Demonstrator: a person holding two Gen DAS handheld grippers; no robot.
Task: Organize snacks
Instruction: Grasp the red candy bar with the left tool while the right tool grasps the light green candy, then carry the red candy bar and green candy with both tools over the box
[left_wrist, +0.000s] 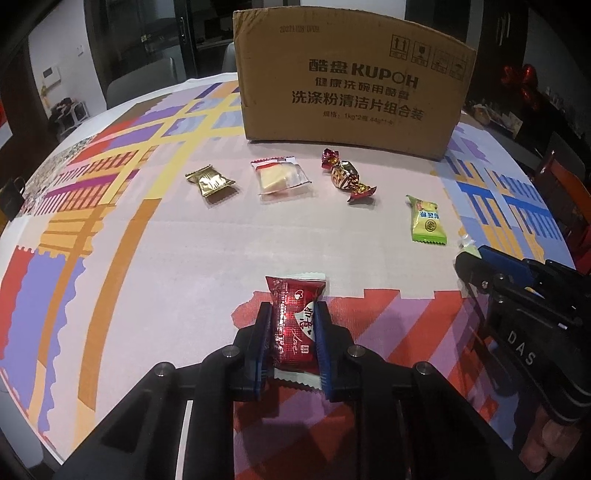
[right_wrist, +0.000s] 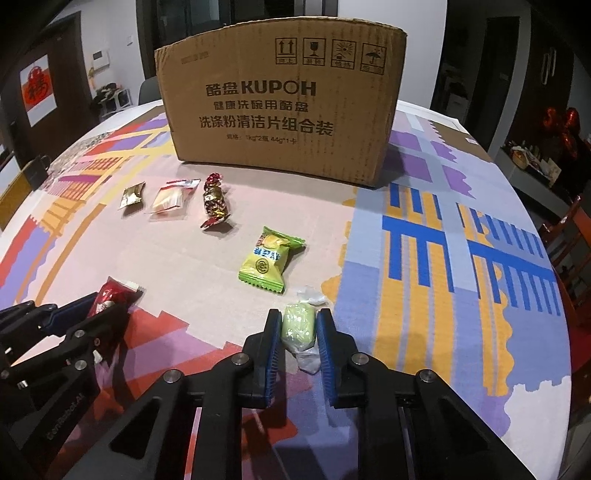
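Left gripper clamped on a red snack packet low over the tablecloth. Beyond — gold packet, clear-wrapped bar, twist-wrapped candy, green packet, cardboard box. Right gripper pinching a pale green candy.

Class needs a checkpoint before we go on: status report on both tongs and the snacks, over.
Left tongs shut on red snack. Right tongs shut on pale green candy. Four snacks loose before the cardboard box. Nothing in the way.
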